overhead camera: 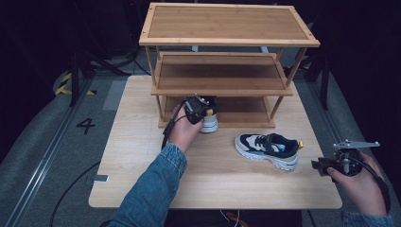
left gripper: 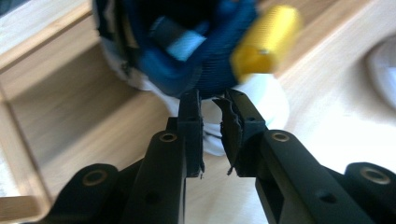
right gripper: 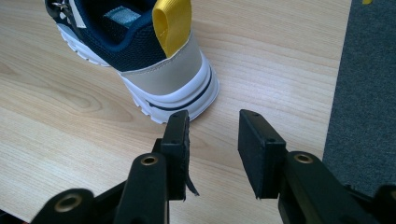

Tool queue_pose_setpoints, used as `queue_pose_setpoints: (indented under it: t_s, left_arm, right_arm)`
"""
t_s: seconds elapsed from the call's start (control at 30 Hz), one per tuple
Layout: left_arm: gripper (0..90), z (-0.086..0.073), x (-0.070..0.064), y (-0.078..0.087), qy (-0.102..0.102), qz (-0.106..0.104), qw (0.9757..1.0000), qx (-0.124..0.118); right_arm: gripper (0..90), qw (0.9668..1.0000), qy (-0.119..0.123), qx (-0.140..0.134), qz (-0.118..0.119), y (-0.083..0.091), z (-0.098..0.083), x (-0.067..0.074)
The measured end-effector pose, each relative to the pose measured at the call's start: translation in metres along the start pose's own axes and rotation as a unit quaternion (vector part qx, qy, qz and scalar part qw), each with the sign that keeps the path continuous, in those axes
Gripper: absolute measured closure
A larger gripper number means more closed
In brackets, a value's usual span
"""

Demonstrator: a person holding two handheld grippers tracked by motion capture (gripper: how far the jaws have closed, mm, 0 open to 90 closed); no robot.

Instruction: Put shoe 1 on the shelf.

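High view: my left gripper (overhead camera: pixel 204 108) has the first shoe (overhead camera: pixel 209 122) at the rack (overhead camera: pixel 222 124) bottom shelf's front edge. Left gripper view: jaws slightly parted behind its heel, no pinch. Right gripper view: right gripper (right gripper: pixel 214 140) spread, empty, lined up w/ the second shoe (right gripper: pixel 154 60) near table's (right gripper: pixel 56 140) right edge.

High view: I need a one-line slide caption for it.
Left gripper at a sneaker by the rack's bottom shelf; second sneaker lies beside the right gripper.

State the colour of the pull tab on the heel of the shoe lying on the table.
Yellow pull tab, seen best in the right gripper view, on the shoe.
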State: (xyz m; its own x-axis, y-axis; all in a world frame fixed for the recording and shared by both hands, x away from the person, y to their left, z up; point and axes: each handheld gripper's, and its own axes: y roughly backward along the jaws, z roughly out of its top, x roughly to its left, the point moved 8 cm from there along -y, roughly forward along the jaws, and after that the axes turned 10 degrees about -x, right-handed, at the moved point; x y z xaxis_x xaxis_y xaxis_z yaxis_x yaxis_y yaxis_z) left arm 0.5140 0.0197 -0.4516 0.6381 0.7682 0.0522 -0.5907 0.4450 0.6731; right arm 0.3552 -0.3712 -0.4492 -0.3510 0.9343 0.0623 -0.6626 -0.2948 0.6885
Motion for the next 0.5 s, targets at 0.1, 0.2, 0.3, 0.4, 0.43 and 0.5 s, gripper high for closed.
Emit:
queue_pose_setpoints:
  t_s: [0.1, 0.2, 0.3, 0.4, 0.43, 0.5]
  left_arm:
    - [79.4, 0.003, -0.019, 0.001, -0.007, -0.040, 0.9992, -0.008]
    - [77.7, 0.005, -0.021, -0.006, -0.016, -0.044, 0.9989, -0.010]
    - [76.6, 0.004, -0.016, -0.016, -0.009, -0.037, 0.9992, -0.008]
    - [78.6, 0.004, -0.010, -0.018, -0.003, -0.019, 0.9998, -0.004]
    - [78.3, 0.004, -0.010, -0.018, -0.003, -0.019, 0.9998, -0.004]
    - [77.5, 0.005, -0.005, -0.022, -0.010, -0.013, 0.9998, -0.008]
  right_arm:
    - [64.6, 1.0000, 0.001, 0.003, 0.000, -0.002, 0.000, 0.001]
    - [64.6, 1.0000, 0.001, 0.004, 0.002, -0.002, 0.000, 0.002]
    - [64.6, 1.0000, 0.006, 0.001, 0.003, -0.001, 0.001, 0.003]
    - [64.6, 1.0000, 0.002, -0.001, 0.002, 0.000, 0.001, 0.001]
    - [64.6, 1.0000, 0.002, -0.001, 0.002, 0.000, 0.001, 0.001]
    - [64.5, 1.0000, 0.003, 0.002, 0.002, -0.002, -0.001, 0.000]
